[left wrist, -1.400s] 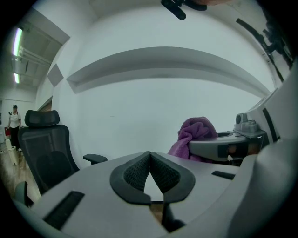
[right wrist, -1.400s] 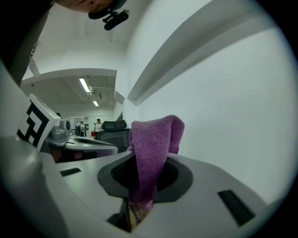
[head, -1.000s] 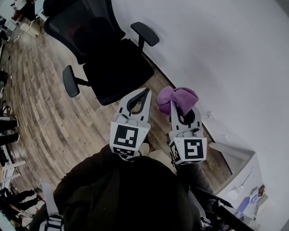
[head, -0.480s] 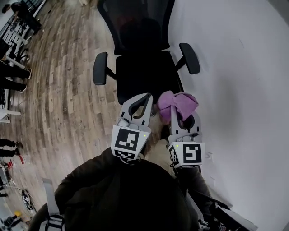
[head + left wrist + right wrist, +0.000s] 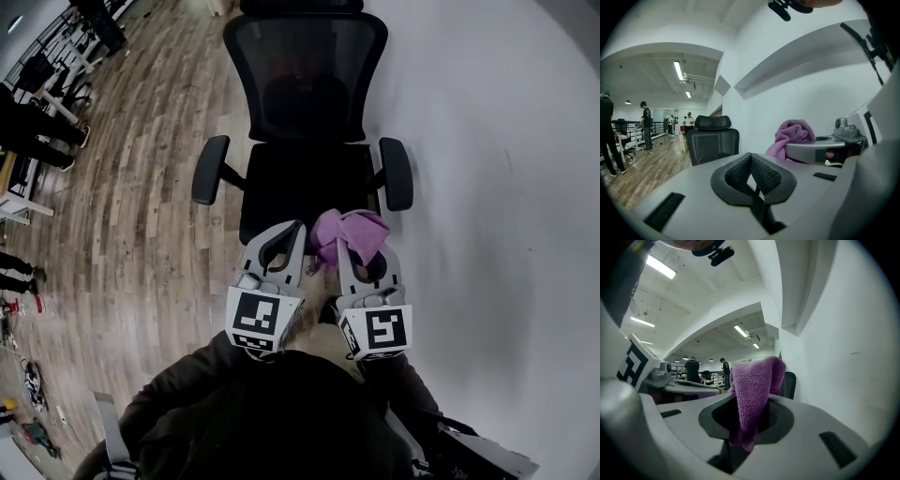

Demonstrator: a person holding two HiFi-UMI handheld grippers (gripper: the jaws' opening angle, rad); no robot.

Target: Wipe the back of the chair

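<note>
Your R gripper (image 5: 352, 248) jaws grip the purple cloth (image 5: 351, 230); L gripper (image 5: 292, 228) jaws closed, empty, near side of the chair (image 5: 302, 183).

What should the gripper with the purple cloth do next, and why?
Probably reach the right gripper forward over the seat to the mesh backrest. Its jaws are shut on the purple cloth, but the cloth hangs near the seat's front edge, not yet on the backrest.
</note>
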